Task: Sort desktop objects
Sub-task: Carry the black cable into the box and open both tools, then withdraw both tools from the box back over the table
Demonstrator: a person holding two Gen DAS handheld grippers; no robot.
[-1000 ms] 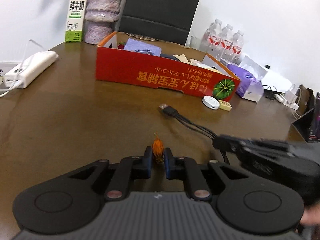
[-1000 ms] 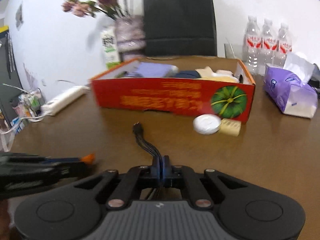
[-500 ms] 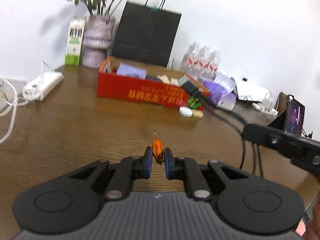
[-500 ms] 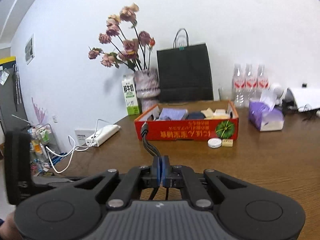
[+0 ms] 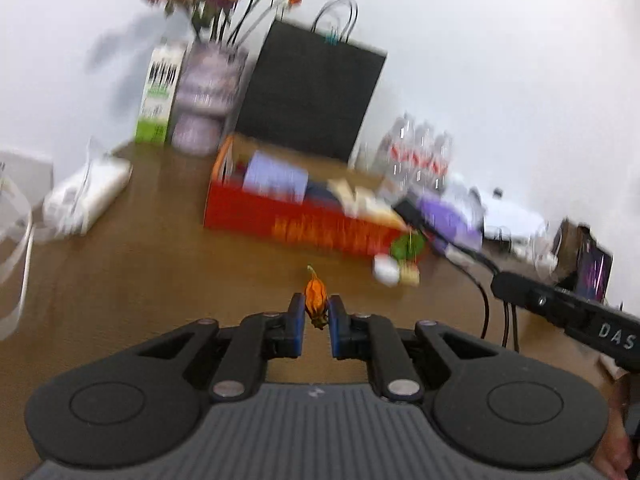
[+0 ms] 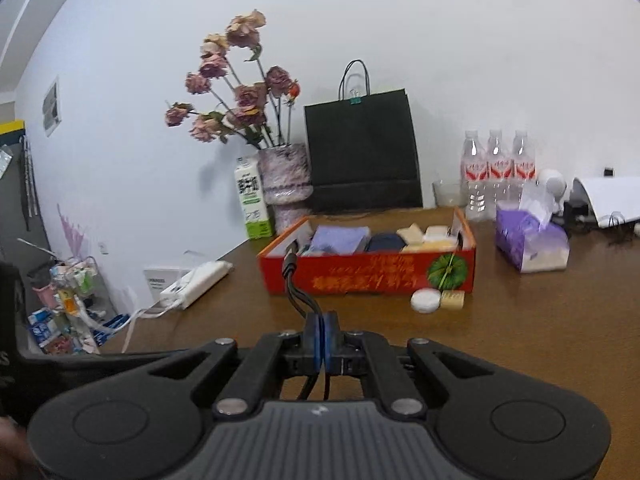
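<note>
My left gripper (image 5: 316, 312) is shut on a small dried orange flower bud (image 5: 315, 298), held above the brown table (image 5: 140, 264). My right gripper (image 6: 322, 328) is shut on a black USB cable (image 6: 294, 276); its plug end rises in front of the red box (image 6: 372, 276), and the rest hangs below the pads. In the left wrist view the right gripper (image 5: 496, 282) enters from the right with the cable (image 5: 486, 312) dangling under it. The red box (image 5: 296, 220) holds a purple pack, a dark item and pale blocks. A white round lid (image 6: 425, 301) and a beige block (image 6: 452, 300) lie at the box's front right corner.
Behind the box stand a black paper bag (image 6: 362, 152), a vase of dried roses (image 6: 284, 180) and a milk carton (image 6: 252, 204). Three water bottles (image 6: 496, 172) and a purple tissue pack (image 6: 530, 240) sit on the right. A white power strip (image 6: 196, 284) lies left.
Both grippers have risen from the table with their loads. The cable is lifted off the tabletop, and the box now looks farther away in both views.
</note>
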